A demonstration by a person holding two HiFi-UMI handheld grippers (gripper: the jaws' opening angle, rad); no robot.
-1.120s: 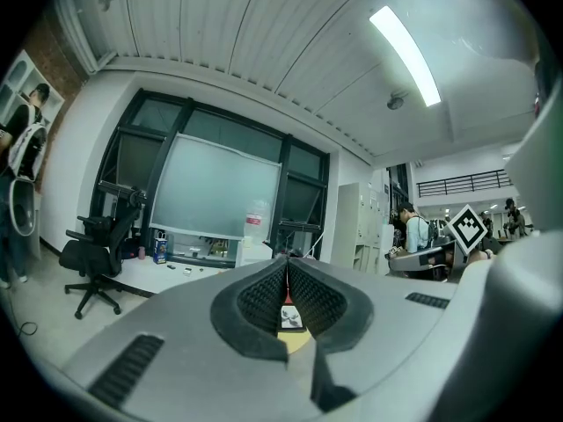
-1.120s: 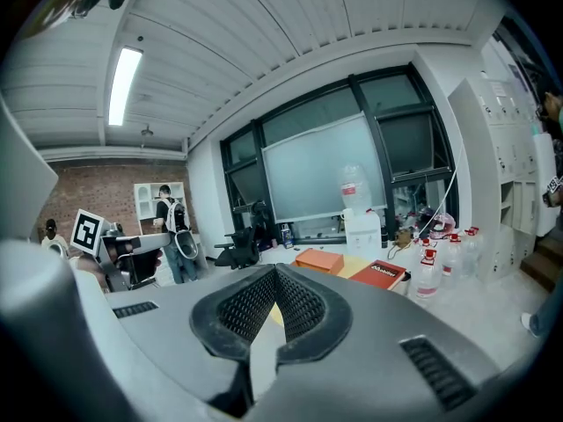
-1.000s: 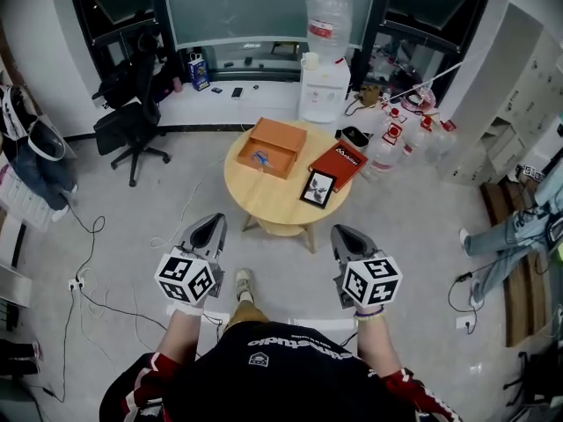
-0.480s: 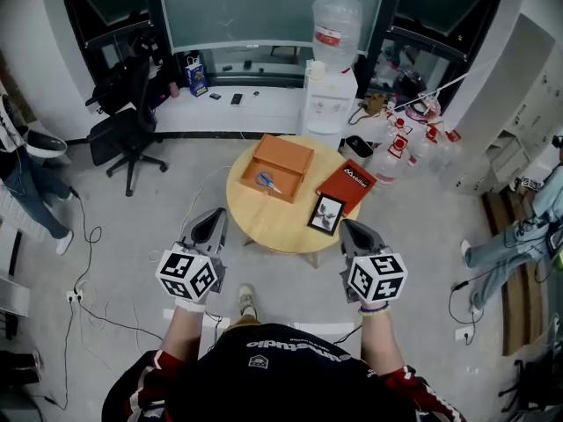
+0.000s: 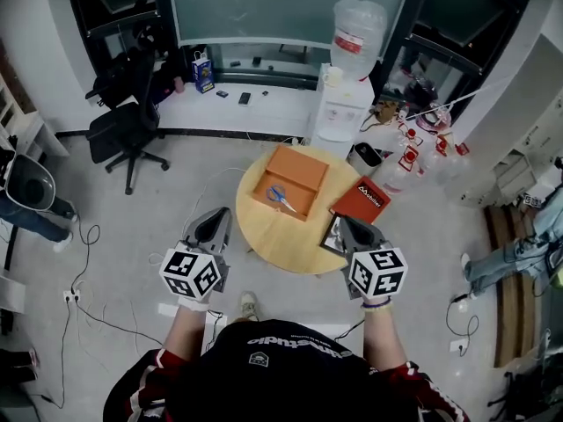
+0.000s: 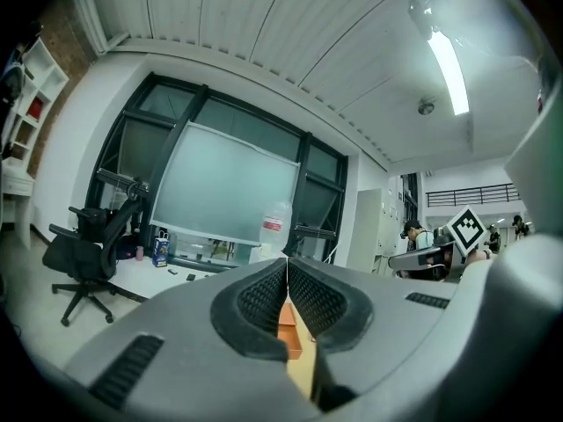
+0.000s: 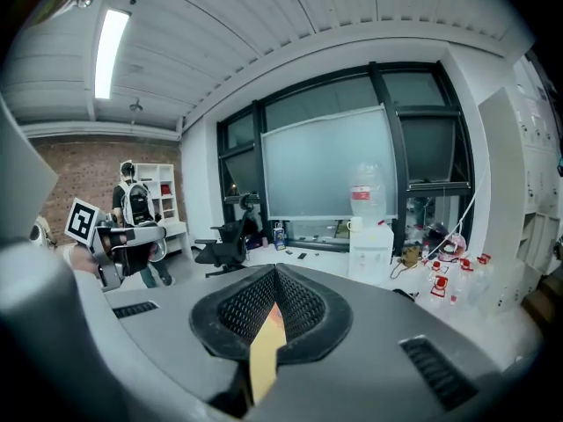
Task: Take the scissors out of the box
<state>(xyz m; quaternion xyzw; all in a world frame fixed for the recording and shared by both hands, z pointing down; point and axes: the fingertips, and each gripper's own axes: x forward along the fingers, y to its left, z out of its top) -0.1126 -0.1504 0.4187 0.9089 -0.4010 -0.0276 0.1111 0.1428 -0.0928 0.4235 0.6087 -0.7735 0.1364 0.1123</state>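
The left gripper (image 5: pixel 214 221) hung with its ribbed jaws pressed together, empty; blue-handled scissors (image 5: pixel 281 198) lay inside the open rectangular orange box (image 5: pixel 302 165) on the round wooden table (image 5: pixel 280 246); the right gripper (image 5: pixel 345 228) was likewise clenched on nothing

table (image 5: pixel 283 240): smooth pale wood | box (image 5: pixel 303 167): matt | floor (image 5: pixel 132 227): smooth, speckled

A round wooden table (image 5: pixel 286 244) stands at the centre of the head view, with a red book (image 5: pixel 361 200) on its right side. Above it is a white water dispenser (image 5: pixel 340 112) topped by a big bottle (image 5: pixel 356 26). A black office chair (image 5: pixel 127 121) stands at upper left, and cables (image 5: pixel 88 297) trail over the floor at lower left.
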